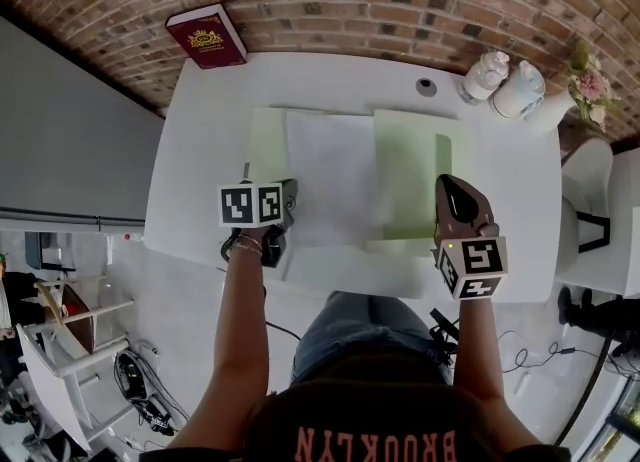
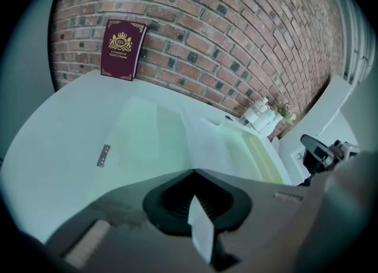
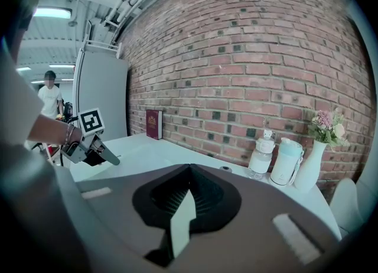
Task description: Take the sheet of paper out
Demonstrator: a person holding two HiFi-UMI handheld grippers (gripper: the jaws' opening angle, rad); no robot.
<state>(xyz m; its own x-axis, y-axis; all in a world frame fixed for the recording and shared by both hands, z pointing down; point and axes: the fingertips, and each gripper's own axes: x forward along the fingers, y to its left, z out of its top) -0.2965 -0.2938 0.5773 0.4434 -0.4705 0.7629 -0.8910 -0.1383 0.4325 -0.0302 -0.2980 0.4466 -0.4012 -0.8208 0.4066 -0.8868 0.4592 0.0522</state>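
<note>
Mid-removal, judging by the layout. Left gripper (image 1: 285, 195) clamped tight on a thin white slip, apparently the 8 o'clock edge of the sheet of paper (image 1: 330, 175), lying flat in the middle of the open green folder (image 1: 410, 165) on the white table (image 1: 210, 150). Right gripper (image 1: 447, 190) closed likewise on a pale green strip, seemingly the folder's flap at 4 o'clock. Next, probably: drawing the sheet toward 7 o'clock, low and level, with the flap held back. Worth avoiding a steep lift, to spare creasing.

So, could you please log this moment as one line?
left tool: shut on sheet of paper | right tool: shut on green folder
</note>
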